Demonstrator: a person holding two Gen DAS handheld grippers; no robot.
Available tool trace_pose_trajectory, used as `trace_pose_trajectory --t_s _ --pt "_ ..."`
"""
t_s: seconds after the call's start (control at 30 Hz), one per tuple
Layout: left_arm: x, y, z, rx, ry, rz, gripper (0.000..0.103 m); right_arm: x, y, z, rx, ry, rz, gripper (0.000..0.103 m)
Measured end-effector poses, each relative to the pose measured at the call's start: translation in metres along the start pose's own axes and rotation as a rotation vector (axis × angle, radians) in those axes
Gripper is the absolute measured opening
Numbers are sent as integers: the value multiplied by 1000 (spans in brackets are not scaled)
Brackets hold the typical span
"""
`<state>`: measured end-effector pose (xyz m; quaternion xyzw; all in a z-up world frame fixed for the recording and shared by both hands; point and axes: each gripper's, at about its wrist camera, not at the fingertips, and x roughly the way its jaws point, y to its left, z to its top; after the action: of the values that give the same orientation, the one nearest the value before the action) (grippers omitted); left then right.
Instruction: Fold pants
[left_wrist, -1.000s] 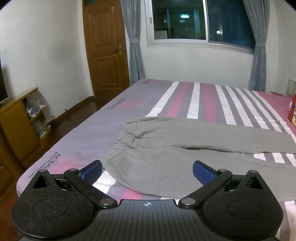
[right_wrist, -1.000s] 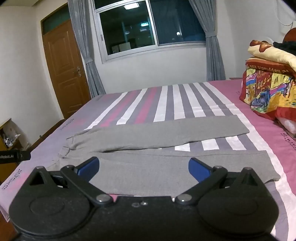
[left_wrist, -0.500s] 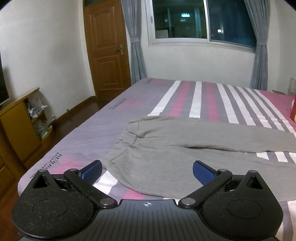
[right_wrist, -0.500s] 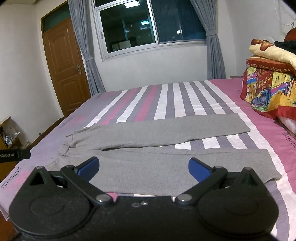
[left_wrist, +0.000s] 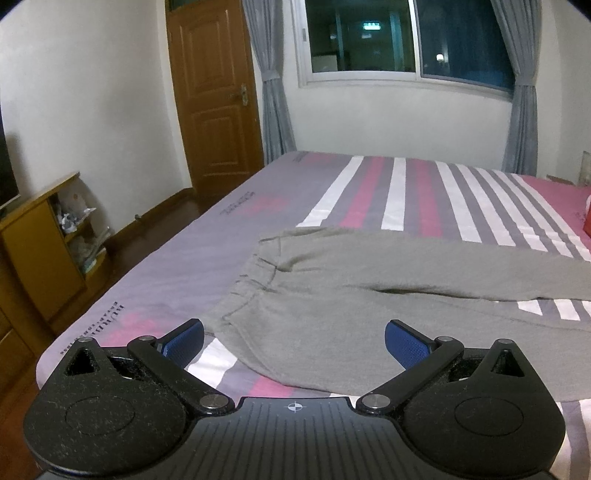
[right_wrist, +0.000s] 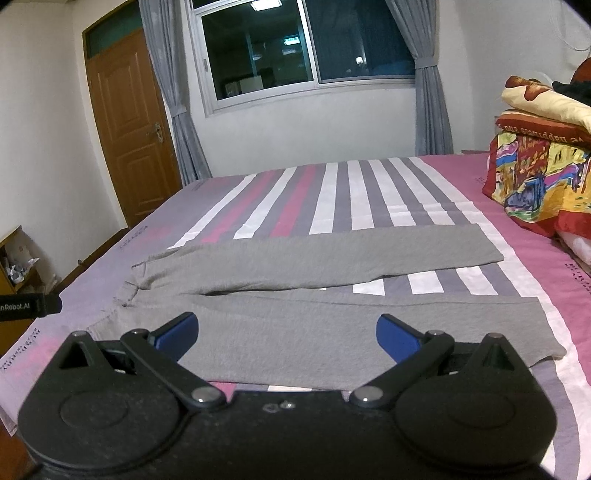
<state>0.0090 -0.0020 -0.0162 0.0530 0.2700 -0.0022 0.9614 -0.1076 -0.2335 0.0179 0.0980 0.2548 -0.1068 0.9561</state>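
Note:
Grey sweatpants (right_wrist: 295, 288) lie flat on the striped bed, waistband to the left and both legs spread apart toward the right. In the left wrist view the waistband end of the pants (left_wrist: 332, 295) fills the near middle. My left gripper (left_wrist: 294, 341) hovers open just short of the waist's near edge, its blue pads (left_wrist: 184, 338) wide apart and holding nothing. My right gripper (right_wrist: 286, 336) is open too, poised above the near leg's front edge. The tip of the left gripper (right_wrist: 29, 304) shows at the left edge of the right wrist view.
The bed (right_wrist: 369, 192) has pink, grey and white stripes. A stack of colourful folded quilts (right_wrist: 543, 173) sits at its right end. A wooden cabinet (left_wrist: 40, 251) stands left of the bed, with a door (left_wrist: 218, 99) and a curtained window (left_wrist: 406, 40) behind.
Both views have drifted slightly: the pants sit a little lower and closer in each frame. Both grippers stay open and hold nothing.

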Motion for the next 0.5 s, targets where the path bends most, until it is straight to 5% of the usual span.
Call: trace_pose_trajectory --t_s 0.23,0.5 --pt "7 3 0 -29 70 -23 103 1 1 1 -1 2 1 103" --pt "18 9 -2 -48 55 -27 103 8 4 2 -10 0 3 103"
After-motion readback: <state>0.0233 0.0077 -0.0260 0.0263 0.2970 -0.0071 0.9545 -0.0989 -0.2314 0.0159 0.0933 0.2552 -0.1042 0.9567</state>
